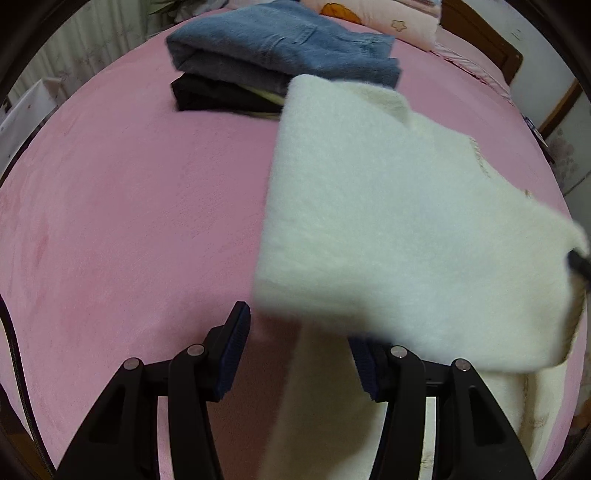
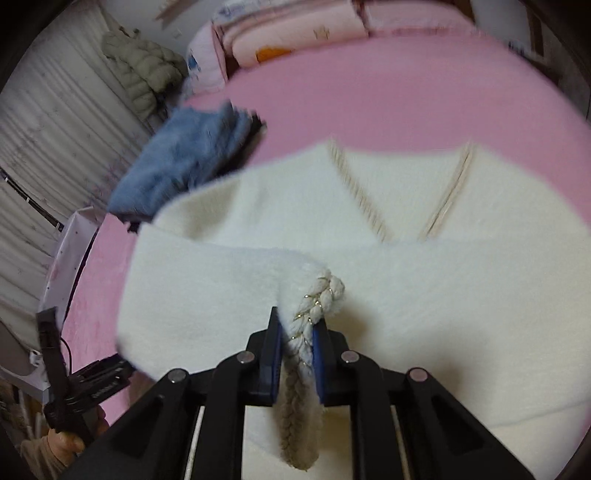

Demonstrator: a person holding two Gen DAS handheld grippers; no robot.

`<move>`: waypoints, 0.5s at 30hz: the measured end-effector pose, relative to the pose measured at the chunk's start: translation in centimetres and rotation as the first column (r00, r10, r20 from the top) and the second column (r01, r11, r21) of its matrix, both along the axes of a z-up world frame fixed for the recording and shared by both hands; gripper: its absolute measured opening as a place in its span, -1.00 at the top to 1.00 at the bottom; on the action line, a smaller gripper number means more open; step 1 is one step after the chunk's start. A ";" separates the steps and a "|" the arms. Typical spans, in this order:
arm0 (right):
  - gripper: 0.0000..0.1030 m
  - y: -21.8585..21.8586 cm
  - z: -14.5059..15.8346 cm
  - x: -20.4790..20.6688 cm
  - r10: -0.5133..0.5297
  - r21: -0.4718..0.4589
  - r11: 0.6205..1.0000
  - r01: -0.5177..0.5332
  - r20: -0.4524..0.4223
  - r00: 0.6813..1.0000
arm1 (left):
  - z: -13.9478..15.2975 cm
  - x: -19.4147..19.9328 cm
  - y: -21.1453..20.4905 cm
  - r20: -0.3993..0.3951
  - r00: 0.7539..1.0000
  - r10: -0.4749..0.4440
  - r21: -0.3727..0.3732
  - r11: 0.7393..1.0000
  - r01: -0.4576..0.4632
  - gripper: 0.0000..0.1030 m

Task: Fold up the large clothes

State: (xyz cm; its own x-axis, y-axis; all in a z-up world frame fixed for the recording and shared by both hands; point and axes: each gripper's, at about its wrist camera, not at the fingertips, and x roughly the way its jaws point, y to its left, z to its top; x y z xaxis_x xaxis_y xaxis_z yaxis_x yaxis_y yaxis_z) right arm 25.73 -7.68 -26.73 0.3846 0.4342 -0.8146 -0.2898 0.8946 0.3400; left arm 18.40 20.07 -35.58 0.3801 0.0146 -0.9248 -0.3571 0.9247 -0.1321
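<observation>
A large fluffy white sweater point(image 2: 424, 295) with a beige braided V-neck lies on the pink bed point(image 2: 369, 92). My right gripper point(image 2: 297, 332) is shut on its braided hem edge point(image 2: 317, 299) and holds a fold of the cloth lifted over the body. In the left wrist view the lifted white fold point(image 1: 406, 221) hangs across the right half, blurred. My left gripper point(image 1: 299, 332) is open and empty, low over the bed at the fold's left edge; the cloth covers its right fingertip. The left gripper also shows in the right wrist view point(image 2: 92, 384) at lower left.
A folded stack, blue garment point(image 1: 280, 48) on top of a black one point(image 1: 218, 98), lies at the far side of the bed. Pink bedding and pillows point(image 2: 295, 29) are at the head. A beige puffer jacket point(image 2: 144, 70) hangs by the curtain.
</observation>
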 end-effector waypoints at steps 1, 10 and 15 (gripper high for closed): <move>0.74 -0.8 1.9 -0.4 -0.014 -0.010 1.000 0.015 0.051 0.999 | 0.4 0.2 -0.5 0.011 1.000 -0.015 0.000 1.000 0.015 0.00; 0.73 -9.5 3.6 1.3 -0.252 -0.261 0.926 0.274 0.113 0.961 | 0.4 3.5 -6.7 0.004 0.980 -0.197 0.047 0.979 0.197 0.00; 0.71 -10.7 -3.6 2.3 -0.300 -0.367 0.890 0.270 -0.027 0.954 | -0.2 3.7 -6.8 -0.027 0.982 -0.188 0.065 0.980 0.190 0.00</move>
